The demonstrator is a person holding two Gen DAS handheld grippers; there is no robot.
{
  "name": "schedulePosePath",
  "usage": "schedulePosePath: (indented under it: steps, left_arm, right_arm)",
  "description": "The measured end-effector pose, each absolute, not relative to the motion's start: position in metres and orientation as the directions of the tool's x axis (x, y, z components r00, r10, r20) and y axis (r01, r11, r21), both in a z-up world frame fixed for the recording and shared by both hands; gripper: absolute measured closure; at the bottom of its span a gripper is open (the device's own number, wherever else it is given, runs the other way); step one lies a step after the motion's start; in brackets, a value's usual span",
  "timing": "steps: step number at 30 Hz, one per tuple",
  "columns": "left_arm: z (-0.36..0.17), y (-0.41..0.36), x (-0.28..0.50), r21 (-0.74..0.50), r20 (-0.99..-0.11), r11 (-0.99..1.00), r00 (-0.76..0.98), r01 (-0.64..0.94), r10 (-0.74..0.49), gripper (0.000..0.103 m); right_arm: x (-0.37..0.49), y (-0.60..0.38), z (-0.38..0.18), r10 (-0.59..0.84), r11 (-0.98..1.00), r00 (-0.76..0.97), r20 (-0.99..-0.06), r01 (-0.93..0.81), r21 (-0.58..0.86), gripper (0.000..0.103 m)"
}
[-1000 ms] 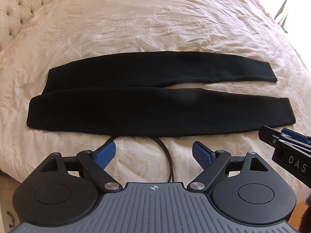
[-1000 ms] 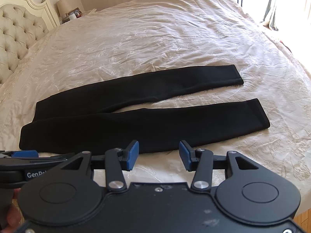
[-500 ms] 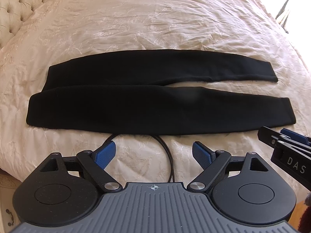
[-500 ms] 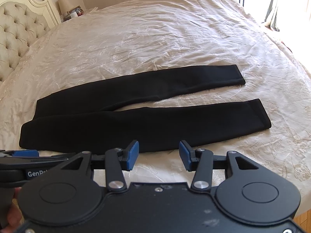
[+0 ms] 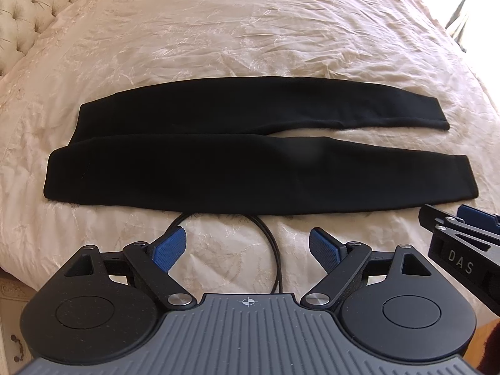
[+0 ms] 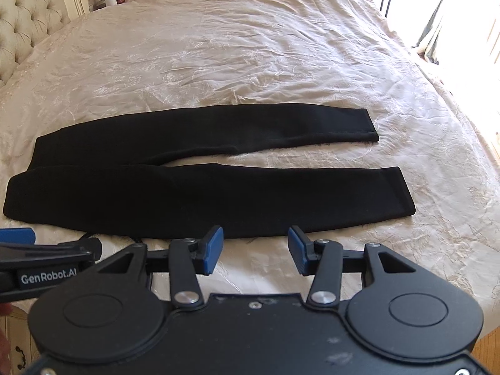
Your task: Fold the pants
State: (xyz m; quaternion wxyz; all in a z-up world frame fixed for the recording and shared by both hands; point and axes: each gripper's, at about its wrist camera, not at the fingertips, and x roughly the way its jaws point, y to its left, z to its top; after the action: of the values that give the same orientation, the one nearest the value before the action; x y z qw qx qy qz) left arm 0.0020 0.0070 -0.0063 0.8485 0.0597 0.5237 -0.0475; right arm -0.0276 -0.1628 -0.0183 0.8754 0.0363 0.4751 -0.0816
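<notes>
Pants [image 5: 250, 168], black, lie flat across the bedspread [image 5: 250, 37], waist to the left, both legs running right with a narrow gap between the cuffs. Left gripper [image 5: 248, 248] hovers over the near bed edge, jaws apart, nothing between the blue pads. Right gripper [image 6: 255, 248] sits just beside it, jaws likewise apart and empty. A black cable [image 5: 272, 250] loops on the bedspread just short of the pants' near edge. Tufted headboard [image 6: 25, 22] at far left.

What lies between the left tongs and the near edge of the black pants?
In the left wrist view, a loop of black cable lies on the bedspread between the open left tongs and the pants.
</notes>
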Motion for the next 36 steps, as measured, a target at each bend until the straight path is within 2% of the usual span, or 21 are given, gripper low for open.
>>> schedulePosePath:
  steps: [8,14,21,25,27,31,36]
  left_arm:
    - [-0.005,0.017,0.001,0.067,-0.901,0.993,0.433,0.102,0.017,0.017]
    - [-0.007,0.036,0.007,0.038,-0.926,0.997,0.377,0.060,0.013,0.017]
    - [-0.014,0.063,0.027,0.066,-0.937,0.998,0.343,0.014,0.057,0.017]
    - [-0.014,0.077,0.051,0.121,-0.931,0.993,0.348,0.010,0.110,0.018]
    - [-0.015,0.083,0.068,0.116,-0.936,0.993,0.337,0.023,0.102,0.024]
    - [-0.015,0.097,0.108,0.058,-0.947,0.998,0.319,0.036,0.044,0.025]
    - [-0.019,0.109,0.157,0.079,-0.935,0.995,0.352,0.064,0.051,0.029]
  right_arm:
    - [-0.028,-0.161,-0.021,-0.150,0.975,0.516,-0.843,0.220,-0.038,0.054]
    - [-0.019,-0.155,-0.030,-0.047,0.980,0.464,-0.885,0.192,0.049,0.054]
    - [0.003,-0.148,-0.050,0.084,0.960,0.373,-0.924,0.220,0.176,0.054]
    - [0.018,-0.145,-0.056,0.081,0.955,0.345,-0.935,0.242,0.171,0.054]
    - [0.029,-0.147,-0.057,0.082,0.946,0.331,-0.940,0.271,0.178,0.054]
    - [0.055,-0.158,-0.061,0.114,0.905,0.307,-0.945,0.360,0.227,0.055]
    - [0.095,-0.170,-0.065,0.082,0.854,0.306,-0.948,0.468,0.225,0.056]
